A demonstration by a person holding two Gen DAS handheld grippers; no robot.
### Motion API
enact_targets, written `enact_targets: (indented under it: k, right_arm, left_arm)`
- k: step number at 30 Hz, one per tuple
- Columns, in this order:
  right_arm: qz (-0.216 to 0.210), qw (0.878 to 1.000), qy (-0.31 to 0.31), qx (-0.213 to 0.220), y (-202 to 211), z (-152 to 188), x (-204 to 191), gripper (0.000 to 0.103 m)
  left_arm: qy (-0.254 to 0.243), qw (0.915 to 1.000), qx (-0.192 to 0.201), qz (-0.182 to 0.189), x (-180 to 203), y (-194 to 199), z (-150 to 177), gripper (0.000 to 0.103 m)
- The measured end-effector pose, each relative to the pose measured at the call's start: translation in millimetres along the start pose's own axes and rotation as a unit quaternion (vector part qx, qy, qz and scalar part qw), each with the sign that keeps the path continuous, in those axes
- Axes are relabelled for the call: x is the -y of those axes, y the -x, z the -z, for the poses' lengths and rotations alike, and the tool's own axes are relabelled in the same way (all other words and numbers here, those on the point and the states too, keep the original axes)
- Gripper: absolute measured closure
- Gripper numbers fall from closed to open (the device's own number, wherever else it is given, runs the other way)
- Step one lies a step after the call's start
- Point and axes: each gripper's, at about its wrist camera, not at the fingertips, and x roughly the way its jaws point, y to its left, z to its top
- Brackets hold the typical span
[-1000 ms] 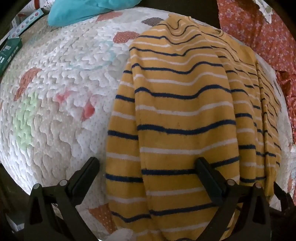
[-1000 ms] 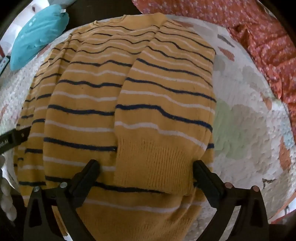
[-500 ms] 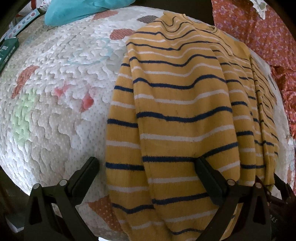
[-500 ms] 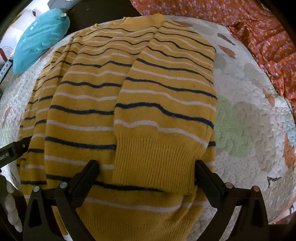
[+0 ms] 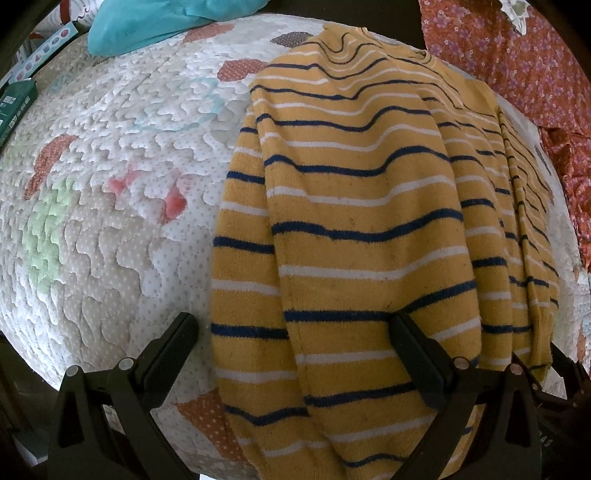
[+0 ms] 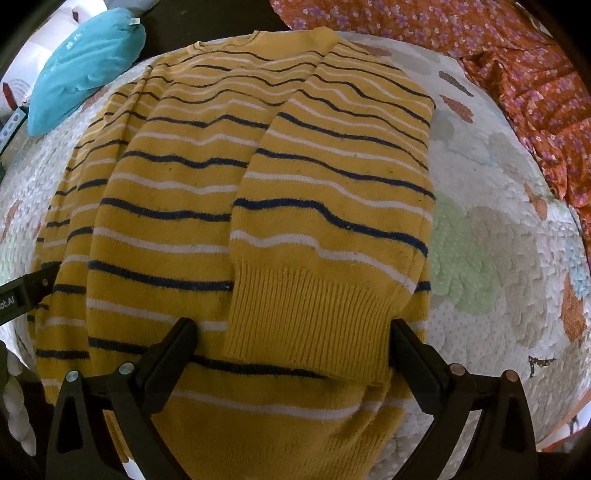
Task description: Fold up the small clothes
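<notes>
At the far left lies a teal pillow [image 5: 162, 22] at the edge of the quilt [image 5: 110, 192], a white, wavy-stitched cover with coloured patches that spreads under everything here. On the quilt lies the sweater [image 5: 362, 236], yellow with navy and white stripes, flat, its neck at the far end and its hem toward the near edge. Both sleeves are already turned in over the body; the right sleeve's ribbed cuff [image 6: 306, 317] rests on the front, near the hem.

The left claw [image 5: 295, 336] hangs released over the near left part of the sweater, one finger over the quilt just beside the sweater's edge and the other over the striped knit, gripping nothing. The right claw [image 6: 291, 339] is likewise released, its fingers standing either side of the cuff with no cloth pinched. To the far right lies an orange flowered cloth [image 6: 517, 66], apart from the sweater.

The sleeve folds look done, so the step in hand is likely the hem fold. Each claw would need to drop, pinch a hem corner, and carry it evenly toward the neck.
</notes>
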Motion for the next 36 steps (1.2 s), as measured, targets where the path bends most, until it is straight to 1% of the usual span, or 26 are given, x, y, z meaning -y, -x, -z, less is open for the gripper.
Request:
enact_targets:
  k: [6,25,36]
  right_arm:
    - [0.006,1.0,-0.003,0.008,0.3,2.0,-5.8,0.0]
    - [0.012,0.999,0.0,0.03,2.6,5.9,-2.9,0.0]
    - [0.018,0.999,0.0,0.04,4.2,9.9,-8.2,0.0]
  left_arm:
    - [0.0,1.0,-0.005,0.0,2.4,-3.9,-10.4,0.0]
    - [0.0,1.0,-0.004,-0.001,2.7,-9.1,-9.7,0.0]
    - [0.001,1.0,-0.003,-0.002,3.9,-9.3,-8.3,0.0]
